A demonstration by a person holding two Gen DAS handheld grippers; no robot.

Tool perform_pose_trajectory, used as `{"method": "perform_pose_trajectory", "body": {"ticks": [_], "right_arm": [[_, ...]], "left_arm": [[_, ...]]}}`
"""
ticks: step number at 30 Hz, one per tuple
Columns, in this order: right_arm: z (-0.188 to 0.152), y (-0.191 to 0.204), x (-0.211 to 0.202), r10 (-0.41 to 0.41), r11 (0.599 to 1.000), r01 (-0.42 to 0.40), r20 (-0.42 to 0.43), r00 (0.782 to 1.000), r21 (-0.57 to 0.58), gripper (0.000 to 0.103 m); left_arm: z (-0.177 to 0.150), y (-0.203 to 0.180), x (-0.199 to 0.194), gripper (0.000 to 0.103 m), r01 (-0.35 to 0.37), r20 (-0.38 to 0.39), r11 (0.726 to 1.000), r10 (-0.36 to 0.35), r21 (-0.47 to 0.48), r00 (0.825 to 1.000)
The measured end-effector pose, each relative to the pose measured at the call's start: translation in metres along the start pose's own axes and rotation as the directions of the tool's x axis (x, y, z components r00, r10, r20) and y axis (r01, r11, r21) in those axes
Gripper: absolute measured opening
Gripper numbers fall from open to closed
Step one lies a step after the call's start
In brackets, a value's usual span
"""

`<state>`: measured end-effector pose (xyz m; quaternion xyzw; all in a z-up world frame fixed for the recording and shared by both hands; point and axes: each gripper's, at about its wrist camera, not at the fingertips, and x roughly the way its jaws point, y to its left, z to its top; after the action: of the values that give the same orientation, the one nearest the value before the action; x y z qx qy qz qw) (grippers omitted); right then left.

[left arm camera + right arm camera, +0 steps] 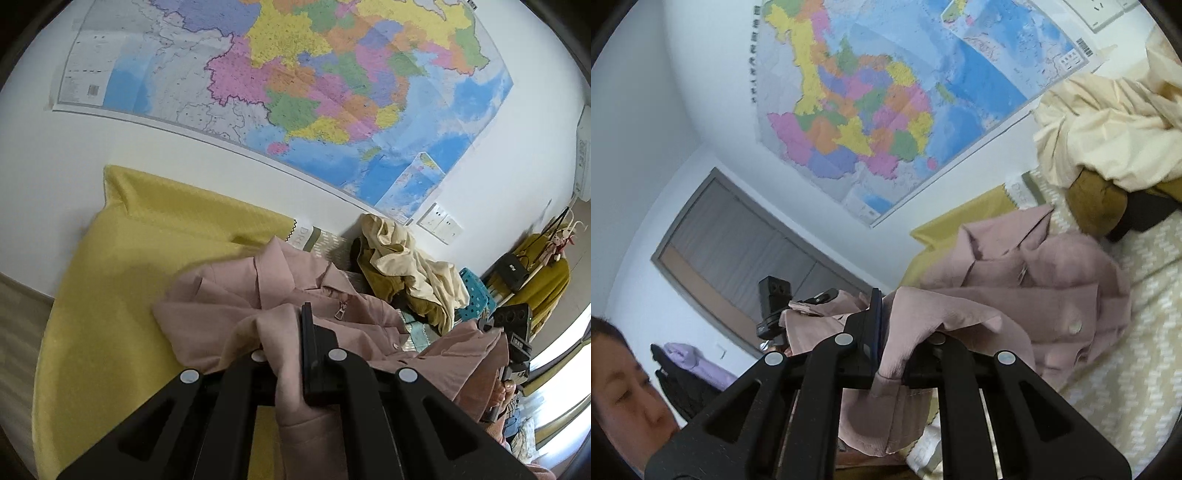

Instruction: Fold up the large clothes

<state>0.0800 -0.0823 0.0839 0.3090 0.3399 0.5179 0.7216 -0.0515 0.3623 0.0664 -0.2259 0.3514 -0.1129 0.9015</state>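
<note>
Pink jacket (280, 295) hangs bunched between both claws: left gripper (291, 343) and right gripper (886, 332) each clamp its fabric above the yellow sheet (155, 229).

My left gripper (295, 332) at 6 o'clock, jaws clamped on fold of pink jacket (258, 295). Jacket bunched at centre, zipper pull (340, 309) visible, lying on yellow cloth (147, 240) toward 9 o'clock. Cream garment (406, 254) heaped over mustard one at 3 o'clock. Wall map (295, 85) at 12 o'clock. My right gripper (513, 332) at 4 o'clock, touching same jacket.
</note>
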Motion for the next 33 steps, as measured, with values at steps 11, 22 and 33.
{"method": "perform_pose_trajectory", "body": {"ticks": [11, 22, 33], "right_arm": [[0.034, -0.030, 0.023, -0.049, 0.997, 0.050, -0.009, 0.999, 0.065, 0.009], [0.059, -0.071, 0.040, -0.103, 0.982, 0.105, -0.023, 0.994, 0.158, 0.010], [0.072, -0.115, 0.064, -0.165, 0.957, 0.178, -0.073, 0.984, 0.229, 0.014]], "left_arm": [[0.036, 0.009, 0.038, 0.002, -0.046, -0.069, 0.999, 0.046, -0.001, 0.997], [0.061, 0.024, 0.081, 0.002, -0.099, -0.137, 0.995, 0.094, -0.027, 0.986], [0.081, 0.055, 0.142, 0.002, -0.169, -0.238, 0.983, 0.148, -0.071, 0.960]]}}
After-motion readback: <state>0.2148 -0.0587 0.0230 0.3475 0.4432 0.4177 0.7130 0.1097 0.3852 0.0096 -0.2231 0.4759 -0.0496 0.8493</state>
